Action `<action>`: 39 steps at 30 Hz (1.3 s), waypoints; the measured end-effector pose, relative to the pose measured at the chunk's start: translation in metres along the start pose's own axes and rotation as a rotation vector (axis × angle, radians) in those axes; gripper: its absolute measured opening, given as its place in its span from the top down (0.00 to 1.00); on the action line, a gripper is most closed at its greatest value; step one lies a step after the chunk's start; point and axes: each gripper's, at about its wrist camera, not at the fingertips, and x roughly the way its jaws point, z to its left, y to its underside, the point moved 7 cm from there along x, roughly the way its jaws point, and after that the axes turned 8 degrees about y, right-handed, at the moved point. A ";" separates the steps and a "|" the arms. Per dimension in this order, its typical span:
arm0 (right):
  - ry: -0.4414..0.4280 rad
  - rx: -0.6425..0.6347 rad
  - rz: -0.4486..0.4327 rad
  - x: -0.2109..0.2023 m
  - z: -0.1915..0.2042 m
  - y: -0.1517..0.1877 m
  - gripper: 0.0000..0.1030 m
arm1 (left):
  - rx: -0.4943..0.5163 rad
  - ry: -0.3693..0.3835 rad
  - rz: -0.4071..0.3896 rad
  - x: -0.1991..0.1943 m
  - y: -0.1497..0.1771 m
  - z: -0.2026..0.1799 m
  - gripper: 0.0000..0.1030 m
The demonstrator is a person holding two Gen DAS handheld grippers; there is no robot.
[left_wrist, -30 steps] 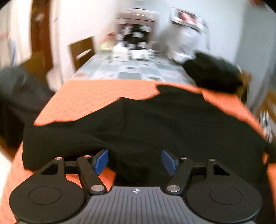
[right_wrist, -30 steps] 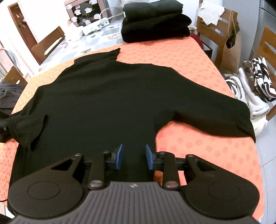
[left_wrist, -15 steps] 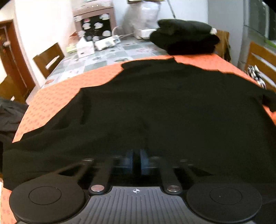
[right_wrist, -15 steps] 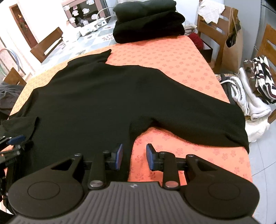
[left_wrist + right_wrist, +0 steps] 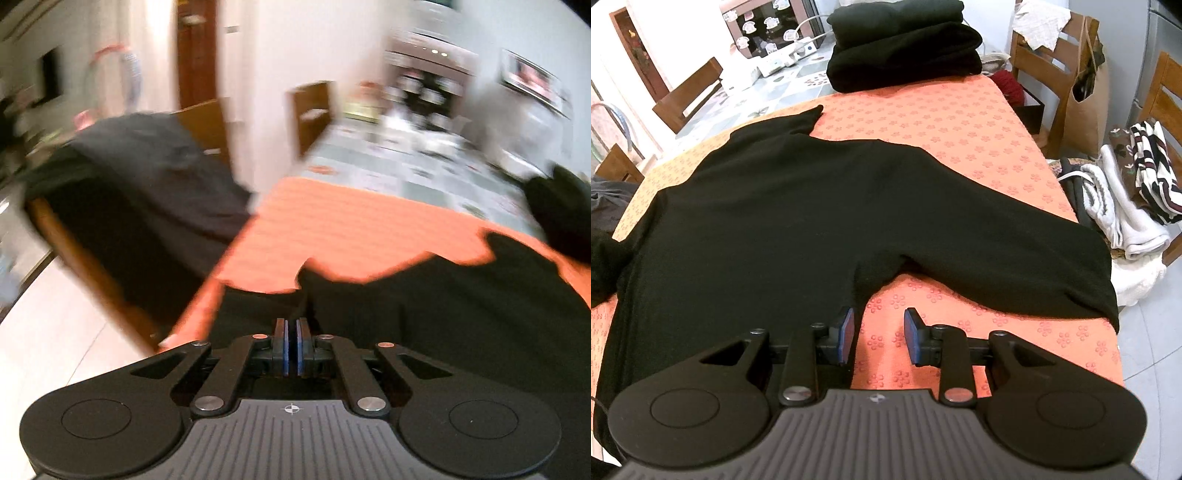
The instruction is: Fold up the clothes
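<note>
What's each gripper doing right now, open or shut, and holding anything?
Left gripper: shut; whether it pinches the black sweater can't be told.
Right gripper: open, empty, over the orange cloth beside the sweater's edge.

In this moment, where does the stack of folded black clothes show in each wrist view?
Left wrist: blurred, at the far right edge, the stack of folded black clothes beyond the spread black sweater.
Right wrist: top centre, at the far end of the orange tablecloth.
Shared landmark: the orange tablecloth with the sweater spread on it.
</note>
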 end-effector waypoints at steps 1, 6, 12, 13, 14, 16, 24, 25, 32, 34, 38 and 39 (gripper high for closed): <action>-0.002 -0.001 -0.001 0.000 0.001 0.000 0.67 | -0.035 -0.034 -0.006 -0.002 -0.003 0.013 0.92; -0.010 -0.007 -0.003 0.001 0.005 -0.001 0.67 | -0.145 -0.121 -0.075 -0.026 -0.017 0.053 0.45; -0.016 0.027 -0.004 0.003 0.001 -0.003 0.67 | -0.189 0.126 -0.013 -0.042 -0.007 0.018 0.44; -0.017 0.039 -0.005 0.003 -0.001 -0.003 0.67 | -0.211 0.170 0.013 -0.039 -0.001 0.009 0.44; -0.018 0.052 -0.005 0.004 -0.003 -0.004 0.67 | -0.230 0.213 0.034 -0.037 0.005 0.001 0.44; -0.023 0.078 -0.002 0.006 -0.007 -0.005 0.67 | -0.265 0.301 0.077 -0.029 0.018 -0.017 0.44; -0.090 0.256 0.000 0.024 -0.020 -0.015 0.67 | -0.383 0.420 0.222 0.013 0.059 -0.054 0.44; -0.093 0.277 -0.002 0.027 -0.021 -0.017 0.67 | -0.399 0.418 0.228 0.019 0.060 -0.055 0.44; -0.105 0.317 0.002 0.039 -0.020 -0.020 0.71 | -0.451 0.384 0.229 0.048 0.059 -0.054 0.46; -0.090 0.314 -0.003 0.042 -0.020 -0.021 0.77 | -0.440 0.370 0.213 0.049 0.056 -0.053 0.49; -0.068 0.305 -0.026 0.042 -0.022 -0.023 0.93 | -0.438 0.332 0.136 0.048 0.048 -0.043 0.98; -0.062 0.291 -0.041 0.040 -0.022 -0.025 0.94 | -0.444 0.325 0.109 0.048 0.042 -0.038 0.98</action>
